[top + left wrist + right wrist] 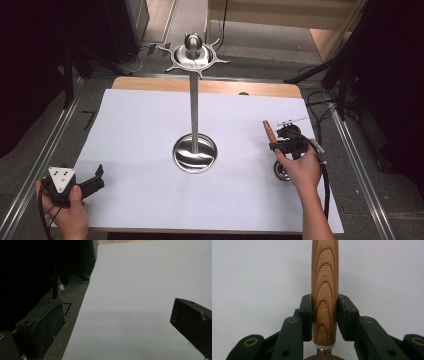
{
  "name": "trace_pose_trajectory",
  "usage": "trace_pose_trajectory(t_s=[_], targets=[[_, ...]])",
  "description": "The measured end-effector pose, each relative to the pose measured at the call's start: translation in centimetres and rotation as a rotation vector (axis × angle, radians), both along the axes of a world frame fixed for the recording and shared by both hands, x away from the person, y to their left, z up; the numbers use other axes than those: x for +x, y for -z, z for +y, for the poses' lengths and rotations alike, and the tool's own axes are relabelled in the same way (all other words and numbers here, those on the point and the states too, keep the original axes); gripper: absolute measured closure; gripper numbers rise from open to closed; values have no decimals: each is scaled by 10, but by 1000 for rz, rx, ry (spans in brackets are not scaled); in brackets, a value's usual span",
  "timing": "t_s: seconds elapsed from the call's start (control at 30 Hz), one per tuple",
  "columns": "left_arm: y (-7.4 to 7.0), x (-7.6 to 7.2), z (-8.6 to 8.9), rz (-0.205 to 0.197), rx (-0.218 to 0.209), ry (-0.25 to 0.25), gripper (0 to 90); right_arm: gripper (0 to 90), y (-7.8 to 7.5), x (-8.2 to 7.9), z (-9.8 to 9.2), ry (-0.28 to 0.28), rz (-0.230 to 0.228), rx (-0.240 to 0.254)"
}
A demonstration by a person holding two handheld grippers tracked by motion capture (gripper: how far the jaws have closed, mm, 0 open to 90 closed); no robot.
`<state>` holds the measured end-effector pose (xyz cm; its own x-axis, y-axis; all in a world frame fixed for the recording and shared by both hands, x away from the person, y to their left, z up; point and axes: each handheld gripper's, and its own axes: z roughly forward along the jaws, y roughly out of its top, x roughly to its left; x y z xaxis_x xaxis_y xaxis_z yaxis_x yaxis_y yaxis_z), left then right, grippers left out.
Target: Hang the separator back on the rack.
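Overhead, the right gripper (281,145) sits at the right edge of the white sheet (145,130), clamped on a wooden-handled utensil (269,131) whose handle points up and away from the person, with its metal end below the hand; the steel hanging stand (194,102) rises at the sheet's middle, to the gripper's left and a little farther off, so the right hand is the nearer one. From the left gripper view, the left gripper (117,322) rests at the near left corner with jaws wide and nothing between them. Lastly, the right gripper view shows both pads pressed on the lower handle, long axis running straight along the jaws.

black two-jaw tool (324,315) with brass screws, trailing black cable.
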<state>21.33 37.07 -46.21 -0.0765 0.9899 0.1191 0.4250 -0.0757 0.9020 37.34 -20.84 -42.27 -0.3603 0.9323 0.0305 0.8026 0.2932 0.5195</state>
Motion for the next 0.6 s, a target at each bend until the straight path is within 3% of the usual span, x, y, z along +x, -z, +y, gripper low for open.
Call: trace_pose_trajectory(t_s=[0.03,0.07,0.2,0.23,0.27,0.6], targets=[[0,0,0,0,1,0,3,696,-4,-4,0,-5,-45,25],[0,0,0,0,1,1,3,696,-4,-4,0,-5,-45,25],[0,0,0,1,0,0,3,696,-14,-15,3,-5,-149,95],[0,0,0,1,0,0,3,696,-14,-15,3,-5,-149,95],[0,0,0,0,0,1,3,696,-15,-18,4,-18,-193,115],[0,0,0,1,-1,1,3,696,-28,-34,18,-48,-354,195]])
